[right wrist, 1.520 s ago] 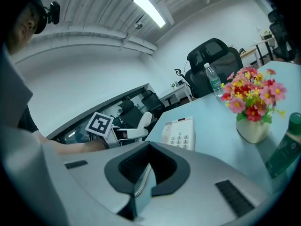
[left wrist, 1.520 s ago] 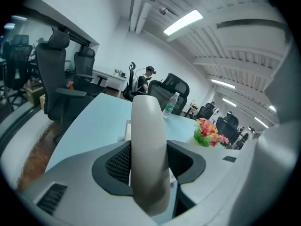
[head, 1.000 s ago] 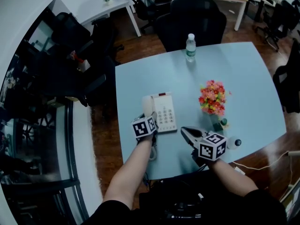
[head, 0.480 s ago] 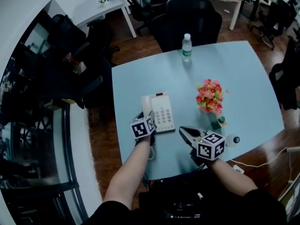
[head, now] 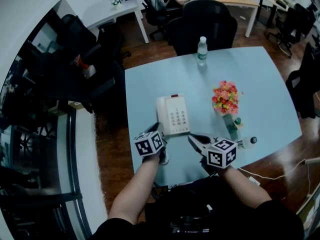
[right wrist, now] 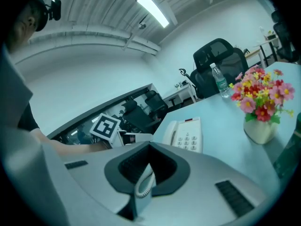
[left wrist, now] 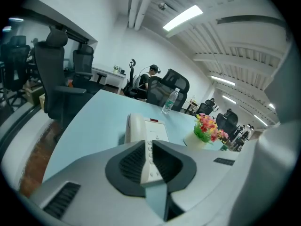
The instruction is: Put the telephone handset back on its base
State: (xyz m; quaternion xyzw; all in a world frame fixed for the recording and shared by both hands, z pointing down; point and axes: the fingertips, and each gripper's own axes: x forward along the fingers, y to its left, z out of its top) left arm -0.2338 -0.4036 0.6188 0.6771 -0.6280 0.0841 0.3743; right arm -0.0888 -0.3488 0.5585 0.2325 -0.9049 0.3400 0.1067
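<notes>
The white telephone (head: 175, 115) sits on the pale blue table (head: 260, 79), its handset (head: 161, 113) lying in the cradle on the left side of the base. My left gripper (head: 157, 129) hovers just short of the telephone's near end; its jaws are closing, and nothing is between them. In the left gripper view the handset (left wrist: 135, 127) and keypad lie straight ahead of that left gripper (left wrist: 151, 161). My right gripper (head: 192, 138) rests to the right with a narrow gap and holds nothing. Through the gap of this right gripper (right wrist: 146, 173) the coiled cord (right wrist: 145, 185) shows.
A vase of pink and yellow flowers (head: 226, 98) stands right of the telephone, with a small green bottle (head: 236, 121) and a black knob (head: 253, 140) near it. A water bottle (head: 202, 50) is at the far edge. Black office chairs (head: 202, 21) stand behind the table.
My left gripper has drawn back from the handset toward me and its jaws have narrowed. The handset stays on the base. The right gripper has barely moved.
</notes>
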